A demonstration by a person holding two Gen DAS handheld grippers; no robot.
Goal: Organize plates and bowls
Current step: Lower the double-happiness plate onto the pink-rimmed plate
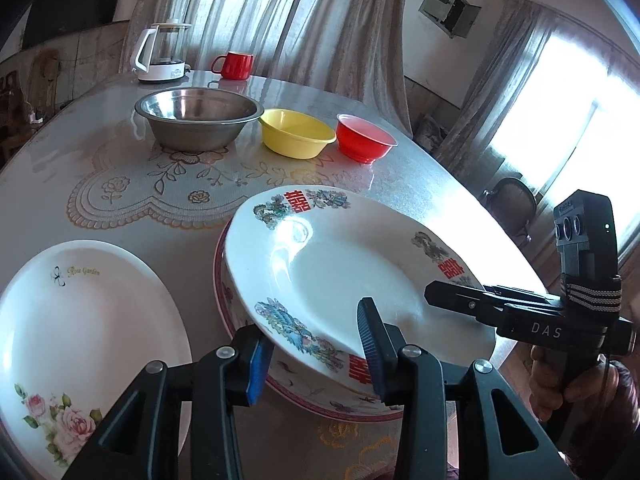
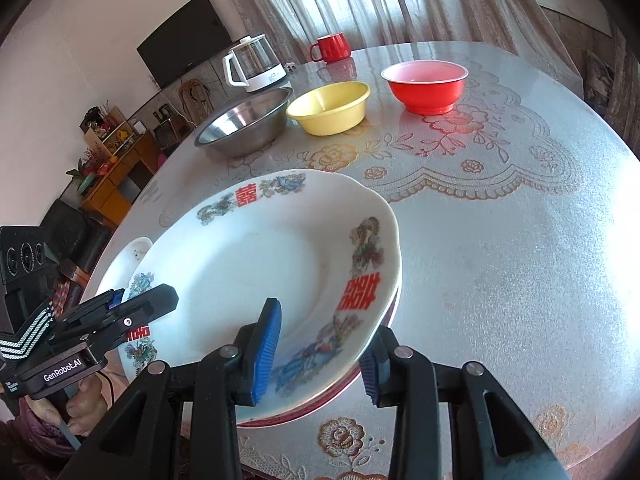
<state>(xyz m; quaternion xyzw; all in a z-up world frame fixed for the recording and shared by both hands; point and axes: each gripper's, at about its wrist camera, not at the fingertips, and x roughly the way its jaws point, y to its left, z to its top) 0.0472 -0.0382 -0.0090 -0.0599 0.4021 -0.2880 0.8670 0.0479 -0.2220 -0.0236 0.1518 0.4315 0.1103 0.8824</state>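
A white plate with red characters and bird patterns hangs slightly tilted just over a pink-rimmed plate. My left gripper is shut on its near rim, one pad under the rim and one finger on the inner face. My right gripper grips the opposite rim the same way and shows at the right edge of the left wrist view. A white rose-patterned plate lies flat to the left. A steel bowl, a yellow bowl and a red bowl stand in a row beyond.
A glass kettle and a red mug stand at the far edge of the round table, which has a lace-patterned cover. A person's hands hold both gripper handles. Curtains and a bright window lie behind the table.
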